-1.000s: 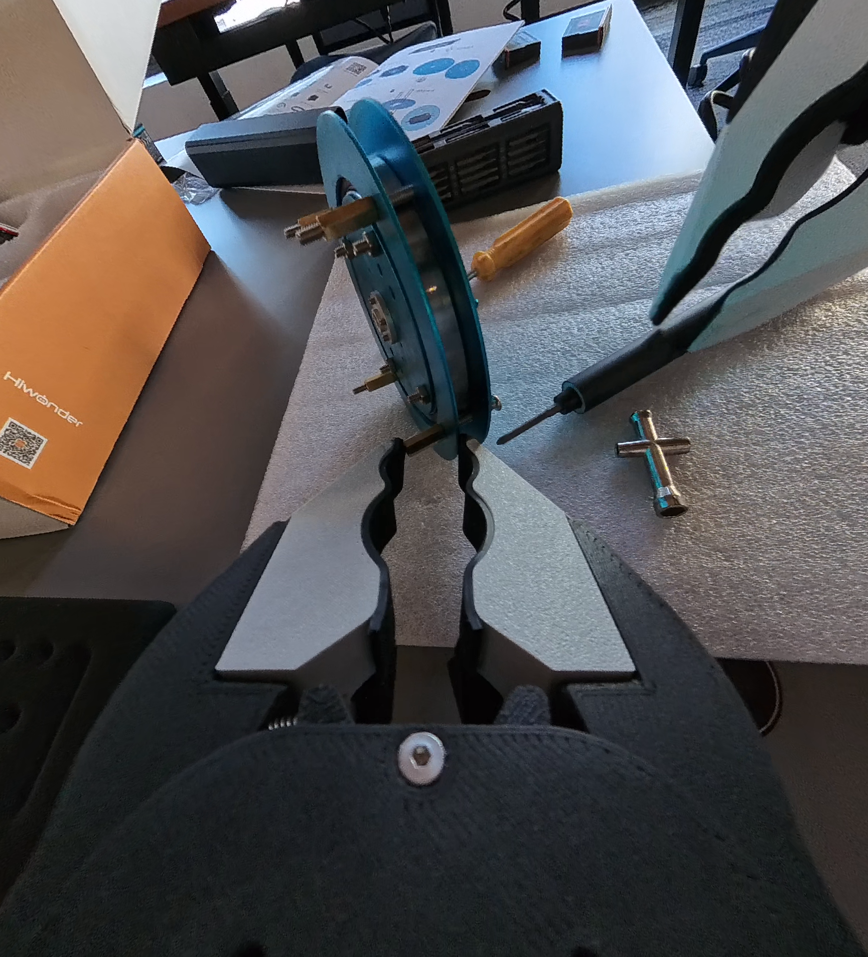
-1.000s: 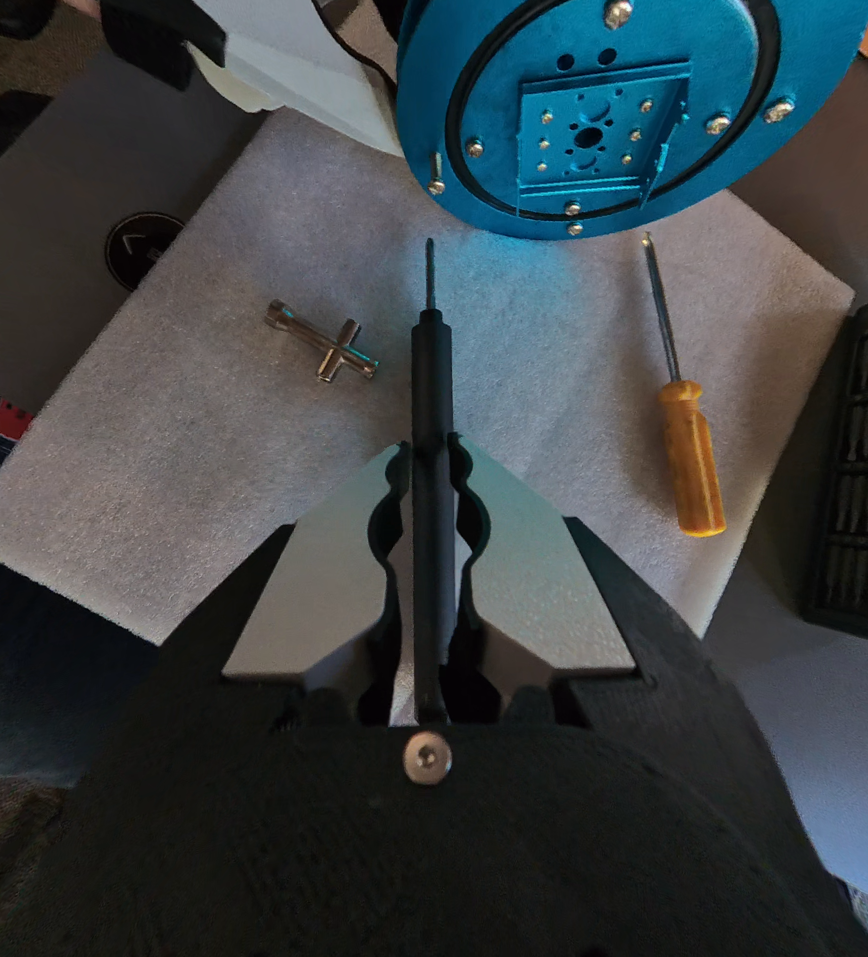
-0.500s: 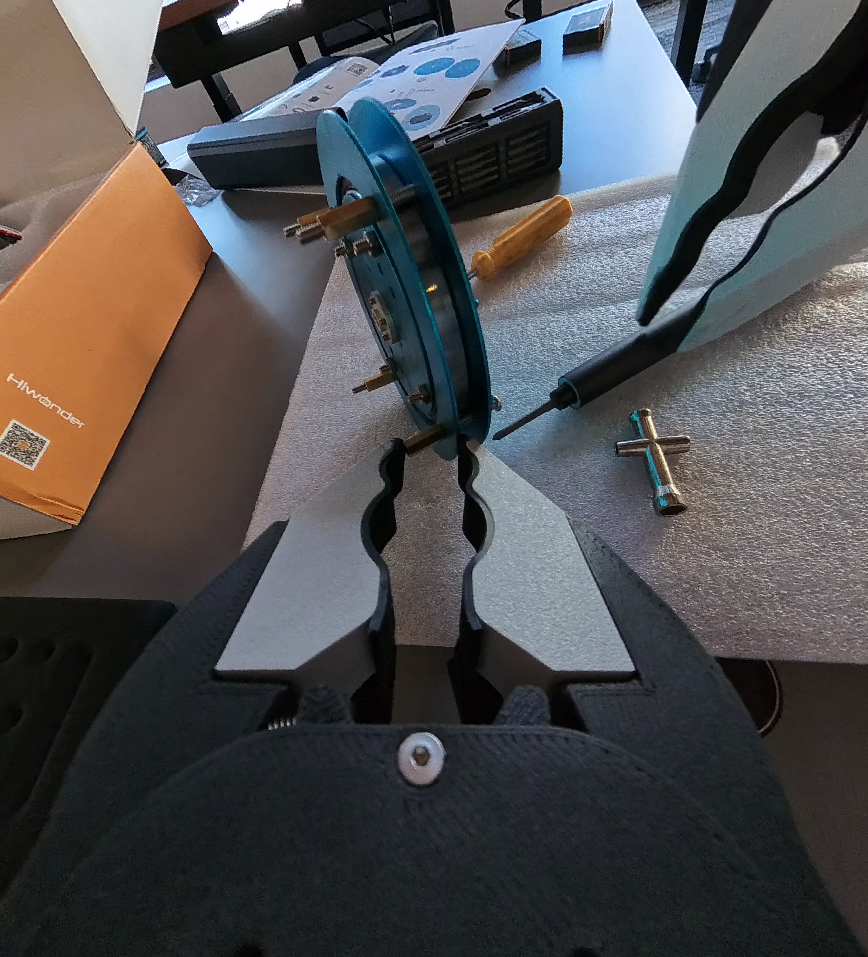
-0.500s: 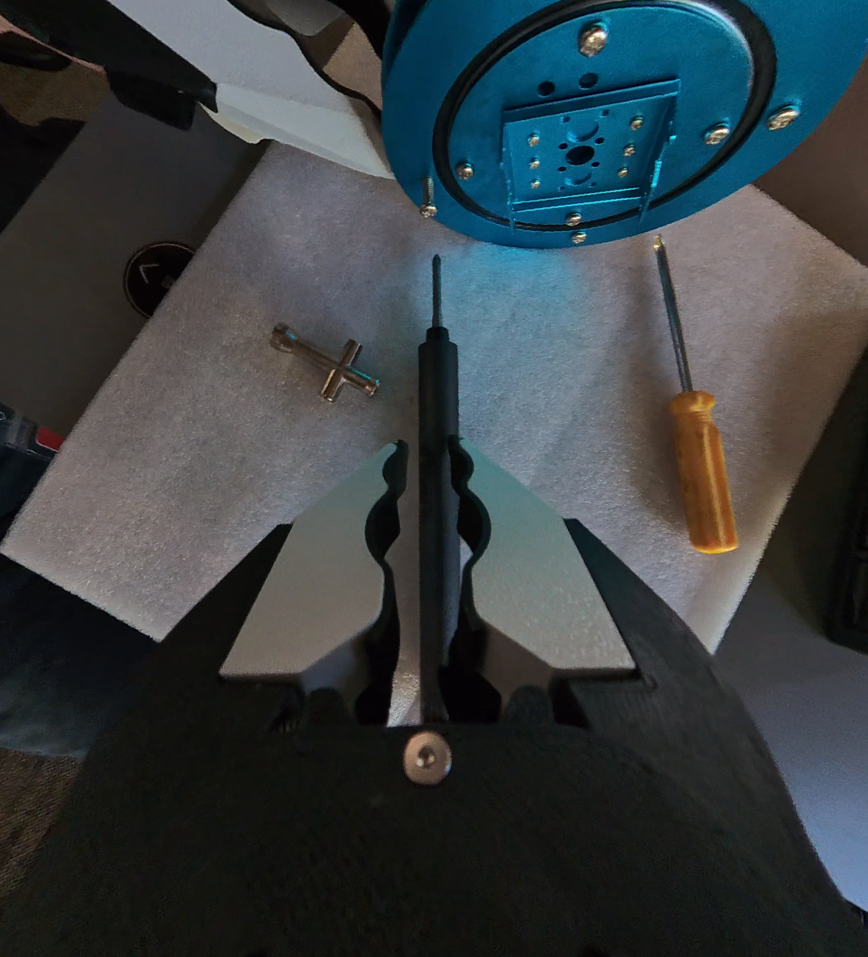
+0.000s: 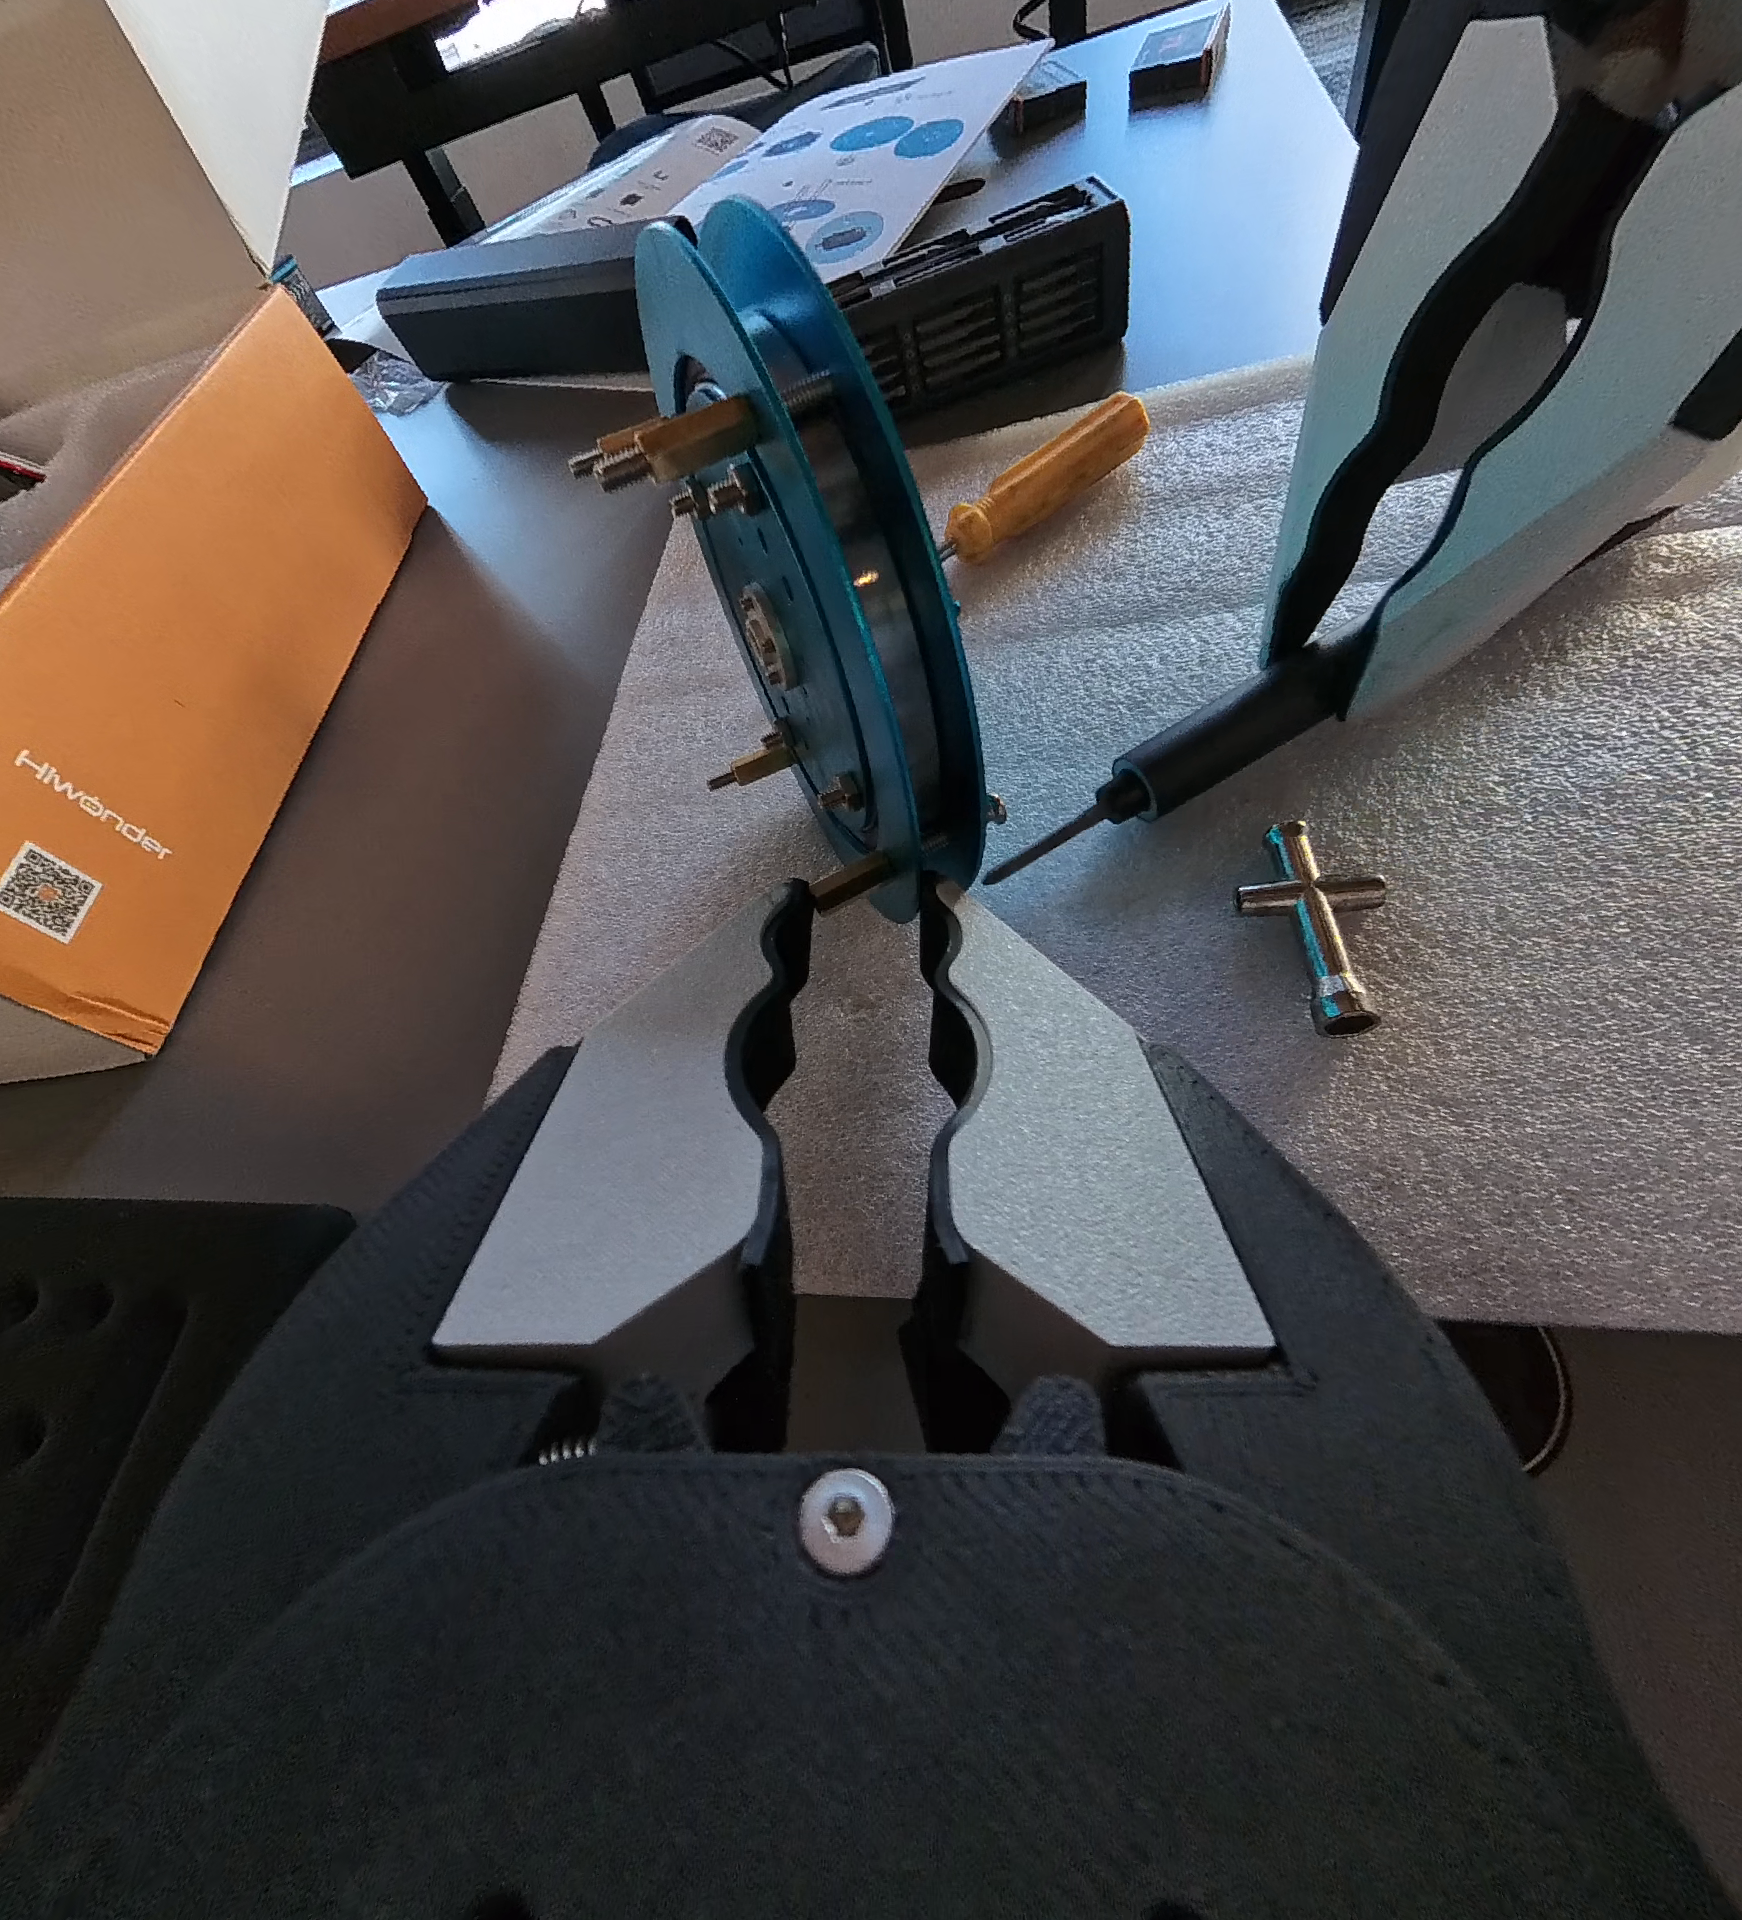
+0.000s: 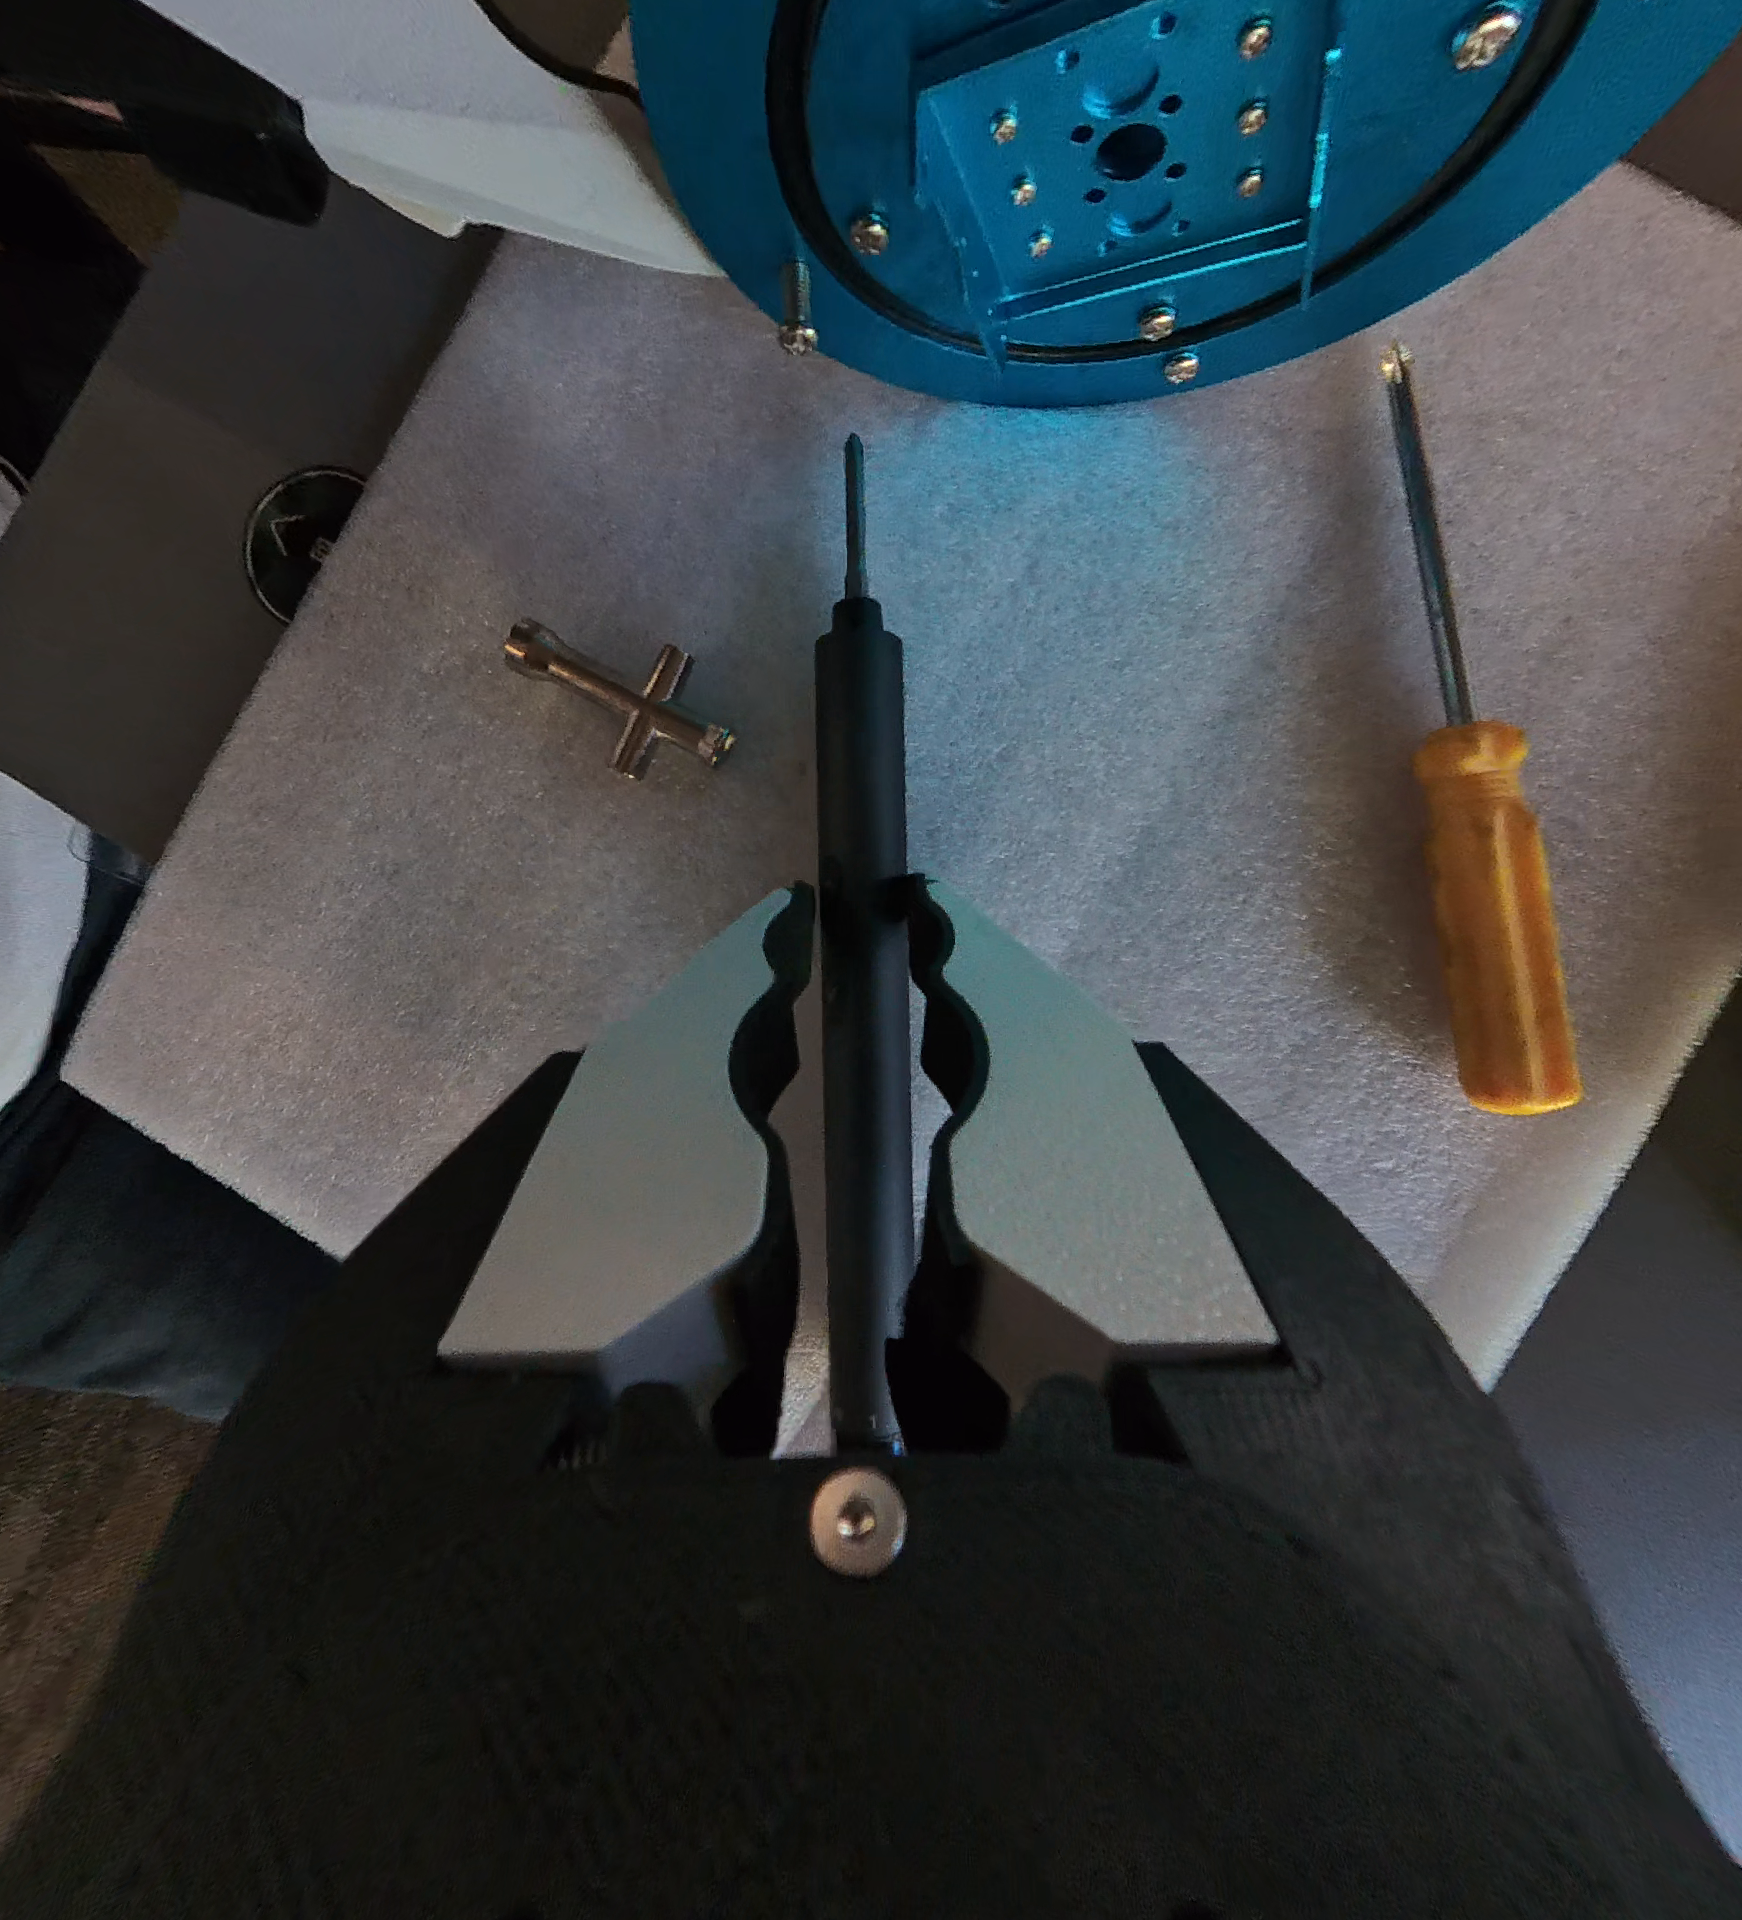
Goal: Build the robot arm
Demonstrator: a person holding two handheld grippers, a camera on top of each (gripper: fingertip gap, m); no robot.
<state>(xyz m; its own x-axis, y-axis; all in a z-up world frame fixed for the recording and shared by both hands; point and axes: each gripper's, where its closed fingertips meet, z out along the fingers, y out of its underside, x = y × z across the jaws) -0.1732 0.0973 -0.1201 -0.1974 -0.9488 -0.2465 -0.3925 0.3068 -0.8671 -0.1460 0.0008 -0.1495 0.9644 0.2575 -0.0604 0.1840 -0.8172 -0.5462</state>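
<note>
Two grippers: left [image 5: 862, 899] pinches blue disc assembly [image 5: 825, 582], right [image 6: 862, 894] pinches black screwdriver [image 6: 859, 790].

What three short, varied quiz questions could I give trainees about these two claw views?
1. True or false: the right claw is shut on the black driver.
2. Which tool lies on the foam between the driver and the table edge? A) cross wrench B) pliers C) hammer
3. Fill in: the left claw grips the rim of the blue ____, held on edge.

Key: 1 true; 2 A; 3 disc.
</note>
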